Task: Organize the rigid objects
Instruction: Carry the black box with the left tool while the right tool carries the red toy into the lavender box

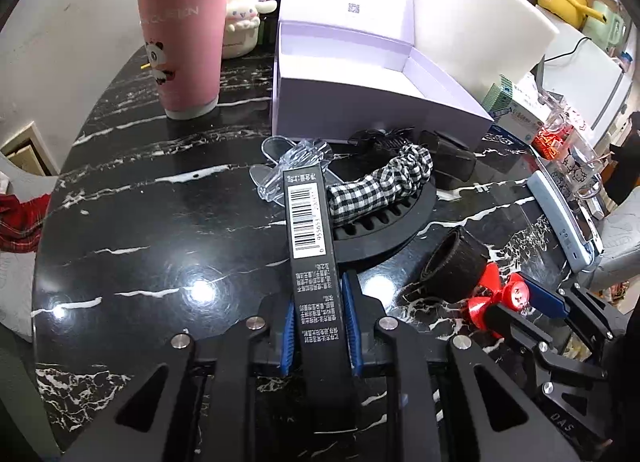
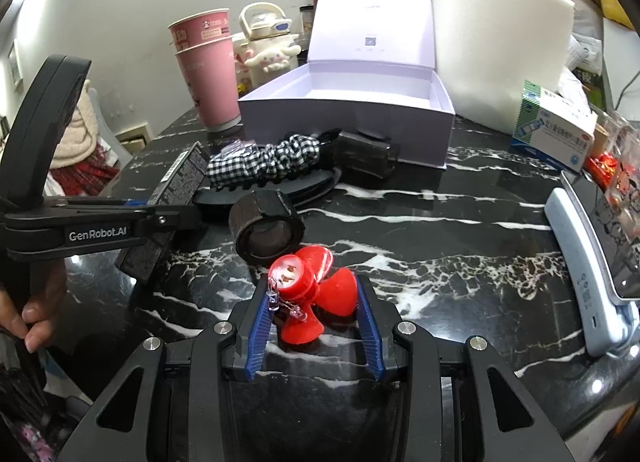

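Left gripper (image 1: 318, 326) pinches slim black barcoded carton (image 1: 310, 218); right gripper (image 2: 314, 332) clamps red plastic propeller toy (image 2: 310, 294). Lift level, carry far into open lavender box (image 2: 348, 114).

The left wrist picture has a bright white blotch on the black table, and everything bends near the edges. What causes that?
Left wrist view: the blotch is lamp glare on the glossy marble tabletop; the bending is fisheye distortion, with dark corners. Right wrist view: same curved edges, and a fainter glare spot.
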Available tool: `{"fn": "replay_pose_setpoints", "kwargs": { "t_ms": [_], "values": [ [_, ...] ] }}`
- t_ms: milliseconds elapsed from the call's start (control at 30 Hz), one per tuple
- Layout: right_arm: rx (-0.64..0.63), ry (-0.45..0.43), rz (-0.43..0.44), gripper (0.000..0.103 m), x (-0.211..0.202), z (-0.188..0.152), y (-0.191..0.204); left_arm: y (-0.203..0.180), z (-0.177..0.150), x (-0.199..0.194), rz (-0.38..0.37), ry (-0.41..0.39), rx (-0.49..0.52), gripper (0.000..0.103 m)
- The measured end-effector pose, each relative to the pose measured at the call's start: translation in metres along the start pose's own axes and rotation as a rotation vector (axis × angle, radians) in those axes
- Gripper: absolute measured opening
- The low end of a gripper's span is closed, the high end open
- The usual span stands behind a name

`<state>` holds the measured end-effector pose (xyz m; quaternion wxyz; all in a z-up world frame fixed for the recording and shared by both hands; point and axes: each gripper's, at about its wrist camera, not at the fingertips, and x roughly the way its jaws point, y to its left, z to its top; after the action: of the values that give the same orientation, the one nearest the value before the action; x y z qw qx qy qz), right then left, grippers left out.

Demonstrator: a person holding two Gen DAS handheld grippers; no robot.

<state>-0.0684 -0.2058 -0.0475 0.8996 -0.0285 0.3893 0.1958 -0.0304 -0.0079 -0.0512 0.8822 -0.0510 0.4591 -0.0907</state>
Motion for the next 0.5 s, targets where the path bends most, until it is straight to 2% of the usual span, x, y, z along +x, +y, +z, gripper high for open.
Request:
{"fn": "replay_pose_setpoints", "kwargs": {
  "t_ms": [333, 500],
  "values": [
    [0.005, -0.039, 0.0, 0.039, -0.014, 0.009, -0.005, -0.011, 0.009, -0.017, -0.026, -0.037, 0.012, 0.018],
    [0.011, -0.074, -0.016, 0.039, -0.026, 0.017, -0.01, -0.019, 0.018, -0.033, -0.03, -0.091, 0.031, 0.018]
  ]
}}
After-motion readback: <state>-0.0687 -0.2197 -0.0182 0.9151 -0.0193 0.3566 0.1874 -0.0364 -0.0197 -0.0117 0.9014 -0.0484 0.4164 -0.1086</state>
